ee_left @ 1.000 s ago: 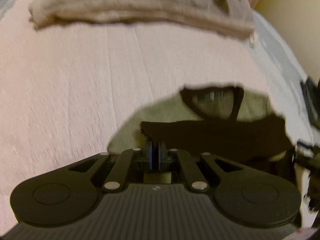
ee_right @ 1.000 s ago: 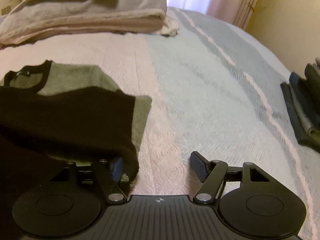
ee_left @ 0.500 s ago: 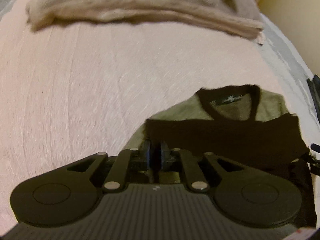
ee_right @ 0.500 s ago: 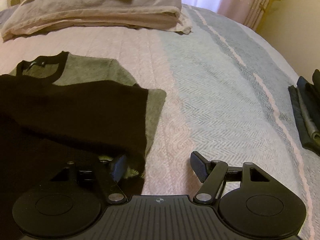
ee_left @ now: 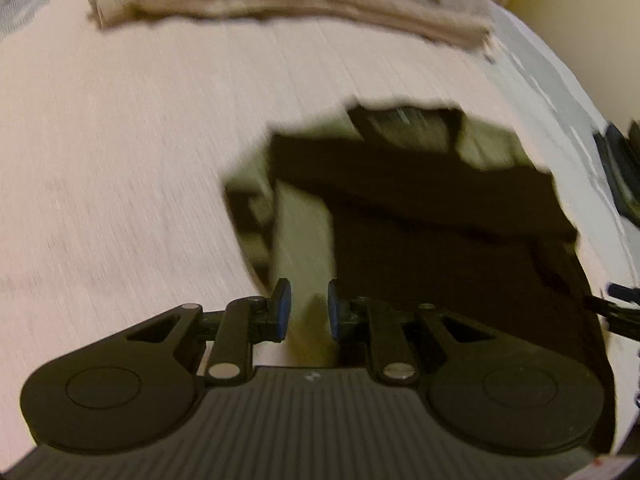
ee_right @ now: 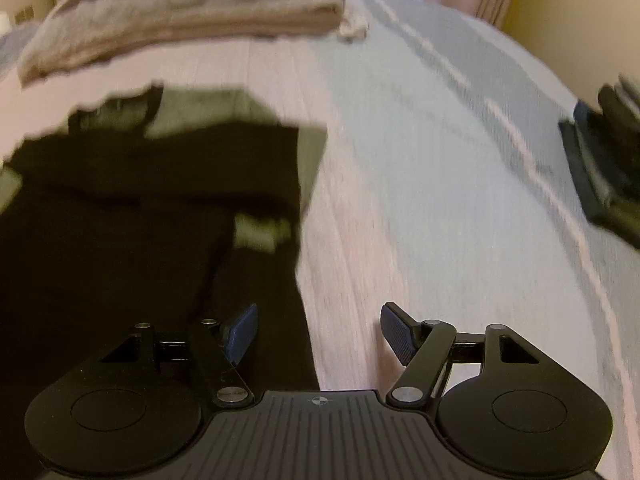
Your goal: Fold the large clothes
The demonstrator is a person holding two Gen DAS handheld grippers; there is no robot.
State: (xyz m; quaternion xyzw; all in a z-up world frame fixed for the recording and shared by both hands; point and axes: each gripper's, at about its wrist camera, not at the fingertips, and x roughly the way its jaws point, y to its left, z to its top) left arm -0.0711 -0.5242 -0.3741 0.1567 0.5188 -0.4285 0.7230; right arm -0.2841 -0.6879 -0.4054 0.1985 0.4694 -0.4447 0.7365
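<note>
Your left gripper slightly parted over the folded black-and-olive sweater on the bed, holding nothing, your right gripper wide open, empty, at the sweater's edge.

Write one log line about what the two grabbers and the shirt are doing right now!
left gripper: open, empty, over shirt edge | right gripper: open, empty | shirt: partly folded on bed

Right gripper gapes empty beside the blurred, seemingly folded garment
</note>
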